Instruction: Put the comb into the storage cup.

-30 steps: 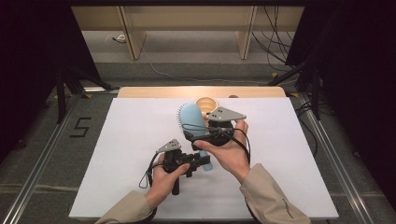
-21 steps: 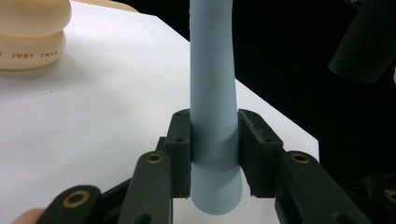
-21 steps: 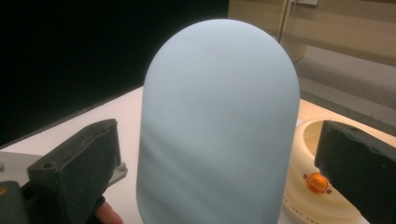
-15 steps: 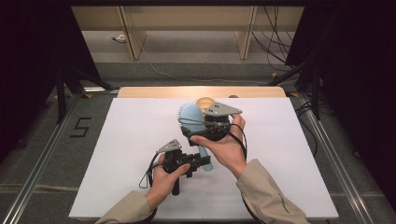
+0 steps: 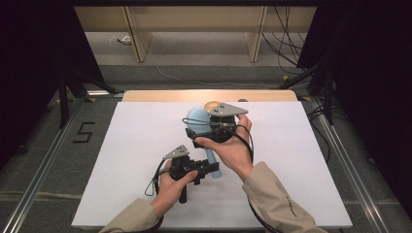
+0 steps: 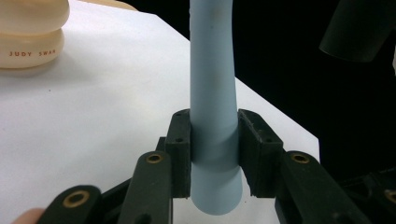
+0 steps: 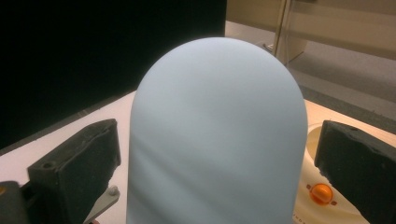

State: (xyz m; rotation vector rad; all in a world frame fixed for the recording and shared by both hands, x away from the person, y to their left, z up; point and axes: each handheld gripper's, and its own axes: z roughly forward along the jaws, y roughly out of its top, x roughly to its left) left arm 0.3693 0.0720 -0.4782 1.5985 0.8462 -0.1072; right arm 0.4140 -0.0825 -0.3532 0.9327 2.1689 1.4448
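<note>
While pale blue hairbrush (image 5: 204, 138) sits raised over white tabletop (image 5: 121, 160), handle end clamped between pads of left hand-held gripper (image 6: 215, 156), jaws narrow and pressing both sides of handle. Brush head, smooth back, lies between pads of right hand-held gripper (image 7: 217, 163); jaws wide, small gaps each side, no pad contact visible. Bristles face away toward far edge in high view. Cream bottle lettered JUDY SWAN (image 6: 30, 35) stands beyond on tabletop, well apart from handle. Cream object with orange button (image 7: 322, 193) just behind brush head.
</note>
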